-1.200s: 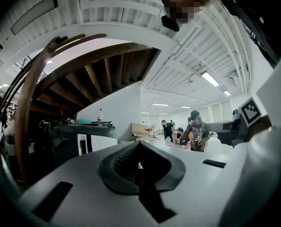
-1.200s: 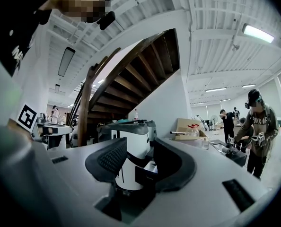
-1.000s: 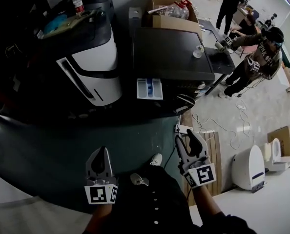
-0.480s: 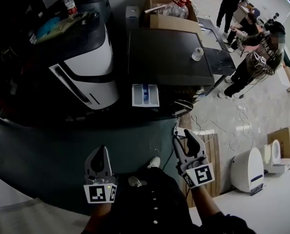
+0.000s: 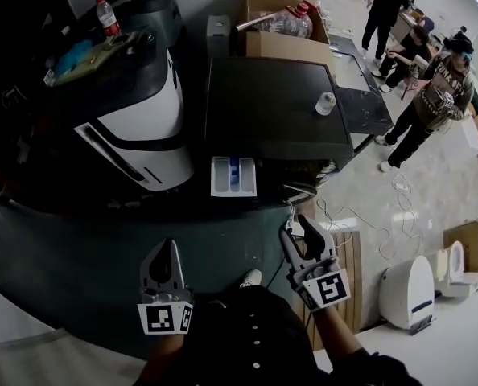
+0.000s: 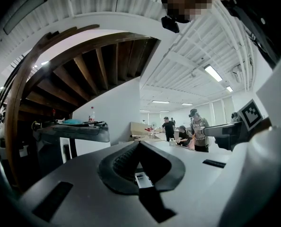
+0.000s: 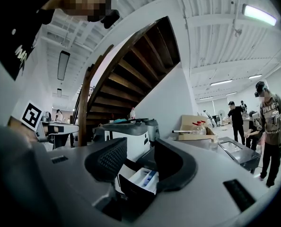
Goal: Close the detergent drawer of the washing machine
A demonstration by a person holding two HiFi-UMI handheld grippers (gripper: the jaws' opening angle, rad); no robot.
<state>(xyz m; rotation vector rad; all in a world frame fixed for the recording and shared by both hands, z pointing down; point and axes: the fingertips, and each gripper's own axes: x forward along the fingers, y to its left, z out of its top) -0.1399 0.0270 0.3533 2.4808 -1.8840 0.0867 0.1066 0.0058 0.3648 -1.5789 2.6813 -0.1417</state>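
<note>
I see the drawer pulled out of the washing machine, well ahead of both sets of jaws. My left gripper has its jaws together, the right gripper apart, both empty.

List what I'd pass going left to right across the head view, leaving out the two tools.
White-fronted machine → open detergent drawer → small jar → standing person at the far right.

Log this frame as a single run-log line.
stage: pre-contact | white plastic detergent drawer: open, sticking out of dark washing machine | left tongs: shut, empty | right tongs: open, empty, aimed at drawer
</note>
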